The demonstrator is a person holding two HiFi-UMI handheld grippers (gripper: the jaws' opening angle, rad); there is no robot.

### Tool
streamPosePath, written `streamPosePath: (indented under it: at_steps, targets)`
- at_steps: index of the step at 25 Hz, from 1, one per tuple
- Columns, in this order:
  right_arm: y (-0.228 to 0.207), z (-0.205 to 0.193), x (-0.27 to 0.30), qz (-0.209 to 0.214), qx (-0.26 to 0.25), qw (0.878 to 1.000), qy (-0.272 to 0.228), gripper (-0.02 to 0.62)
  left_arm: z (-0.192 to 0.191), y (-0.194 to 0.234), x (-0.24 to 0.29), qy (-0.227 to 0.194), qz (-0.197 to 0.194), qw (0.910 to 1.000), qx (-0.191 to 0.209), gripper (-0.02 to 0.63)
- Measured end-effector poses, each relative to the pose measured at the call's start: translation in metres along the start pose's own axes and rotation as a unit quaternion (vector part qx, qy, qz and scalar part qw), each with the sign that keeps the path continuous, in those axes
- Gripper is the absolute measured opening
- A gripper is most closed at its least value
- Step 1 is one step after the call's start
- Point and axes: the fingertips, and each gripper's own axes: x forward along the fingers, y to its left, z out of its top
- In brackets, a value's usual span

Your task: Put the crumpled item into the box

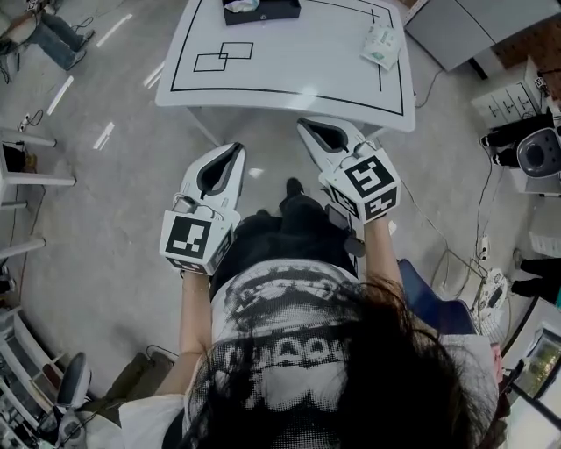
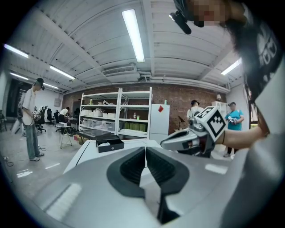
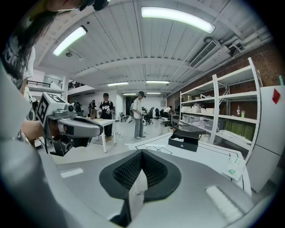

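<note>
Head view: left gripper (image 1: 237, 146) and right gripper (image 1: 301, 124) pressed together, empty, parked short of table (image 1: 289, 79), with crumpled item (image 1: 243, 5) seemingly inside box (image 1: 273, 10).

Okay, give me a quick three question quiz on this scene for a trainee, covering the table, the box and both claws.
1. True or false: the crumpled packet already lies inside the black box.
2. Pick one. The left claw and the right claw are: A) both shut and empty; B) both wide open; C) both shut on the packet.
3. Fill in: the packet lies on the white table toward the person's ____ side, while the box sits at the far edge.

Key: 1 false; 2 A; 3 right.
</note>
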Motion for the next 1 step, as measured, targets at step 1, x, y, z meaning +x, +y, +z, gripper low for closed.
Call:
streamPosePath:
  at_steps: [1]
  targets:
    - [-0.0013,-0.0006,-0.0003,-0.001,0.0,1.0,0.001,0.005,-0.0003,0.0003,0.0003,0.0,0.001,1.0,0.0,0.0]
